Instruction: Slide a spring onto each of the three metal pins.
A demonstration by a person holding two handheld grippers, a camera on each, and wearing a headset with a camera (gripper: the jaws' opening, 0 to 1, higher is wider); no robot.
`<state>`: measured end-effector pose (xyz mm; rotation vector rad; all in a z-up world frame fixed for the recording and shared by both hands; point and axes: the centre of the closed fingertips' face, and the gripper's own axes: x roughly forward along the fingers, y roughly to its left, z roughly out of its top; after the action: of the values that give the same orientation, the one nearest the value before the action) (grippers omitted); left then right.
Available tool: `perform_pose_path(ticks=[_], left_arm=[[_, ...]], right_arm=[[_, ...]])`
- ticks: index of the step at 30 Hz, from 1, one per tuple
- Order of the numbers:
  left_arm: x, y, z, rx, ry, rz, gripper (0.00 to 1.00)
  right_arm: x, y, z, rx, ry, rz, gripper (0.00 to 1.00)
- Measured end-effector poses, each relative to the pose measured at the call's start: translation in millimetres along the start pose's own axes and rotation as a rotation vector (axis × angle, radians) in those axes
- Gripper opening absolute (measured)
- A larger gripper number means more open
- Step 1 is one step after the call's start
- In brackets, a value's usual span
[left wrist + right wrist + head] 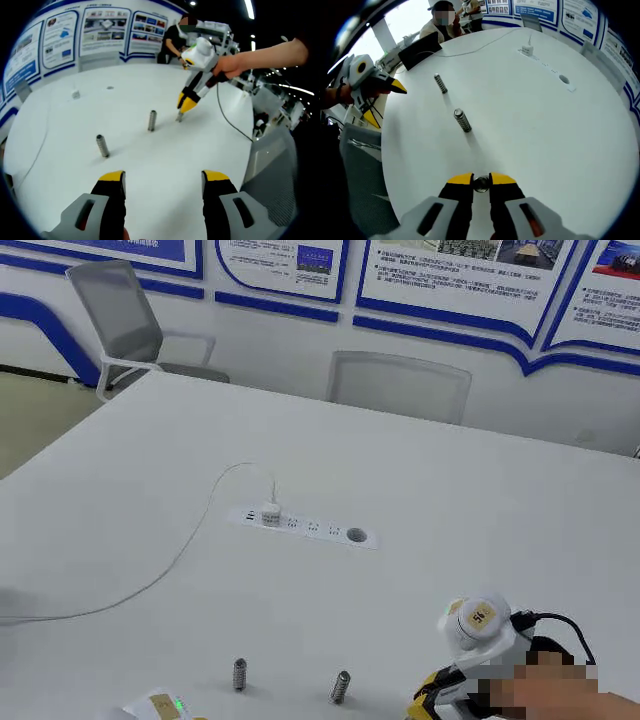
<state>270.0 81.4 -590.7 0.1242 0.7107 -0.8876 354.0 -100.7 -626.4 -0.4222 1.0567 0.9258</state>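
Currently the right gripper (pixel 481 180) has its jaws closed on a spring (pixel 481 185), which I see end on between the yellow tips. I cannot tell from that view whether a pin sits inside it. From the left gripper view, the same gripper points steeply down, with its tips at the white surface (pixel 420 480) and the spring upright beneath them.

The left gripper (pixel 164 176) has its jaws wide open with nothing between them. It is held above the surface and faces the row of pins.

Two further pins stand upright on the surface, each with a spring coiled around it: the near pin (pixel 102 146), closest to the left gripper, and the middle pin (pixel 152 120), between the near pin and the held spring. All three items form one line, apart from each other, and the middle pin is just beside the right gripper's tips.

Further back, a socket strip (pixel 320 528) is set into the surface. It carries a white plug (pixel 271 512), and a thin cable (pixel 185 550) trails from the plug toward the left edge
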Motion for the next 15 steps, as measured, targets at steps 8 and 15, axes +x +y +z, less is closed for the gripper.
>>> perform_pose_path(ticks=[8, 15], left_arm=[[-1.8, 2.6, -1.5, -0.003, 0.004, 0.005, 0.63], [-3.0, 3.7, -2.8, -0.006, 0.005, 0.009, 0.63]], right_arm=[[7.5, -0.6, -3.2, -0.003, 0.011, 0.003, 0.14], [14.8, 0.2, -5.5, 0.000, 0.015, -0.001, 0.14]])
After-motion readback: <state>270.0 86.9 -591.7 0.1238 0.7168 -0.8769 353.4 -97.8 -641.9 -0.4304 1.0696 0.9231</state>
